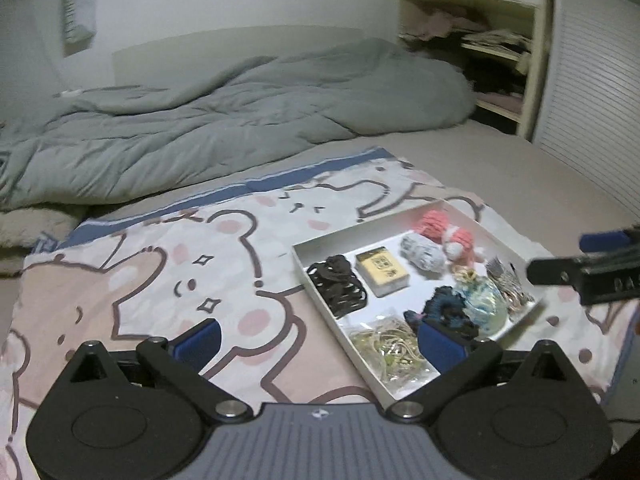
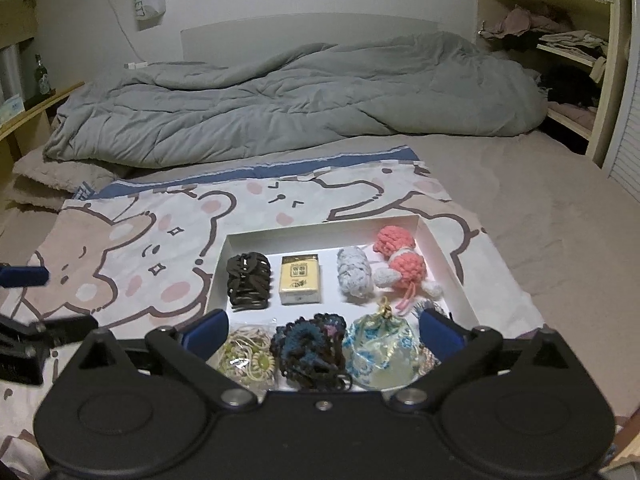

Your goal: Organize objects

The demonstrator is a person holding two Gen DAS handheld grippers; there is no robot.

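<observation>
A: What's in the white box point(image 2: 444, 256) on the bed?
B: One brown claw clip point(image 2: 248, 282), one yellow pack point(image 2: 300, 285), two crocheted toys, one scrunchie point(image 2: 310, 346), one pouch point(image 2: 378, 350).
A: Grippers?
B: Left hand-held gripper point(image 1: 320, 338) and right hand-held gripper point(image 2: 322, 330) both spread, empty.

Both wrist views look down, close, sharing the white tray point(image 2: 444, 256).
</observation>
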